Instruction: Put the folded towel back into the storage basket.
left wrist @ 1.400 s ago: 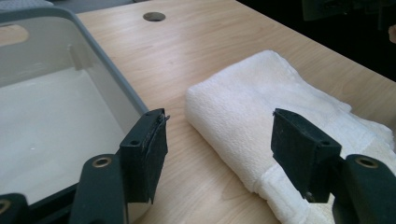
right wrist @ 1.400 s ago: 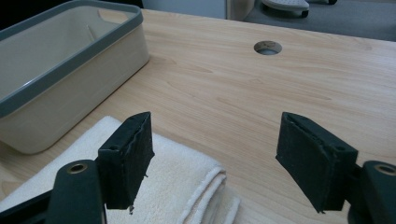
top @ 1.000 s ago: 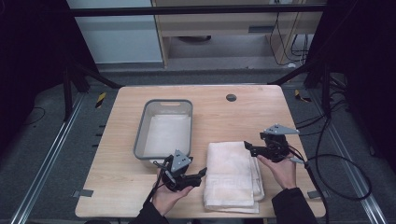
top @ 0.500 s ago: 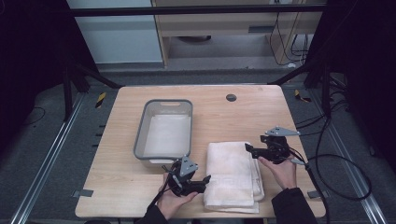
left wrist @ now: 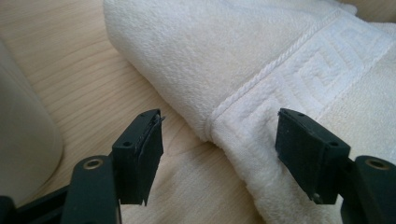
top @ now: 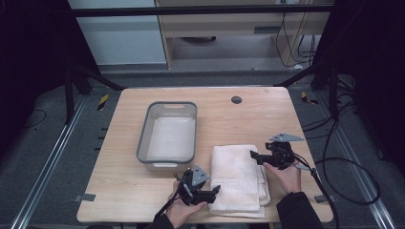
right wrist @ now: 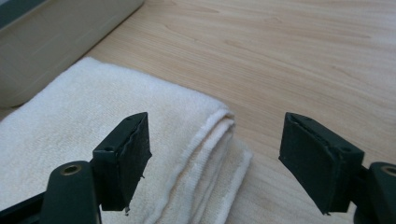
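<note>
Scene: a folded white towel [top: 239, 179] lies on the wooden table [top: 119, 191], just beside a grey plastic tub [top: 168, 131] that stands at about ten o'clock from it; a second white cloth [top: 169, 138] lies flat inside the tub.
Change, left: compared with a second ago, the left gripper [top: 212, 192] is seen lower and closer in at the towel's nine o'clock edge, and its jaws have just been opening.
Left tool state: released; in the left gripper view the jaws stand wide either side of the towel's corded border [left wrist: 261, 79], with no pad pressed on the cloth.
Change, right: the right gripper [top: 254, 155] is found where it was, at the towel's three o'clock edge.
Right tool state: released; in the right gripper view the stacked folds [right wrist: 210, 140] lie between spread jaws, untouched.
Meaning: both edges are judged to be bracketed for a two-sided pickup; nothing is gripped yet.
Next demand: both jaws are expected to be closed on all layers, so that the fold is not lost on lifting.
</note>
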A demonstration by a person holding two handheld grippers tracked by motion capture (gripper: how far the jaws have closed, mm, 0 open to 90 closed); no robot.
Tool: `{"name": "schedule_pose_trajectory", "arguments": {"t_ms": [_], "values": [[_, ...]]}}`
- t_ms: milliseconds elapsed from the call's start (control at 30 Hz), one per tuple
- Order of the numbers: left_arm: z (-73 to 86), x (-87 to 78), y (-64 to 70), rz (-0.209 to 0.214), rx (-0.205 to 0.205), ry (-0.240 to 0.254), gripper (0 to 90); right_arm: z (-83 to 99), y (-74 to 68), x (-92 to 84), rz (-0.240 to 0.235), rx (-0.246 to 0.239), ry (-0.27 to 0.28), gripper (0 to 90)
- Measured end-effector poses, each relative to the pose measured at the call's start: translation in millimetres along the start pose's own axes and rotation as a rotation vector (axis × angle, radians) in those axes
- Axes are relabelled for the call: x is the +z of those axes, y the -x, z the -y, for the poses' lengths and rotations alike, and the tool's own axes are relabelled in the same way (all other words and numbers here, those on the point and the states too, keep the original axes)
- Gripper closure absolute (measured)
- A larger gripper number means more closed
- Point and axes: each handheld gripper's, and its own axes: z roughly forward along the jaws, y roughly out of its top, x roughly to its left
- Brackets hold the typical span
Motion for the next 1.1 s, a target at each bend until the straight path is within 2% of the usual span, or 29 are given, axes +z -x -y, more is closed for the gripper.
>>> {"name": "schedule_pose_trajectory", "arguments": {"t_ms": [133,333,833,1100], "values": [[1.4,2.7,1.3,0.004,0.002,-0.003,31.0,4.8,2.9,3.5,0.000,0.026,-0.015,25.0],[6.1,10.4,3.6,0.007,0.001,-0.025,30.5,8.9,2.2,13.0,-0.007,0.031,-0.042,25.0],[6.3,18.4,-1.2,0.038,-0.059,-0.058,30.0,16.6,-1.5,26.7,-0.001,0.029,-0.098,27.0],[6.5,21.4,-3.0,0.055,-0.068,-0.061,29.6,17.5,-0.5,30.3,-0.009,0.059,-0.128,28.2]]}}
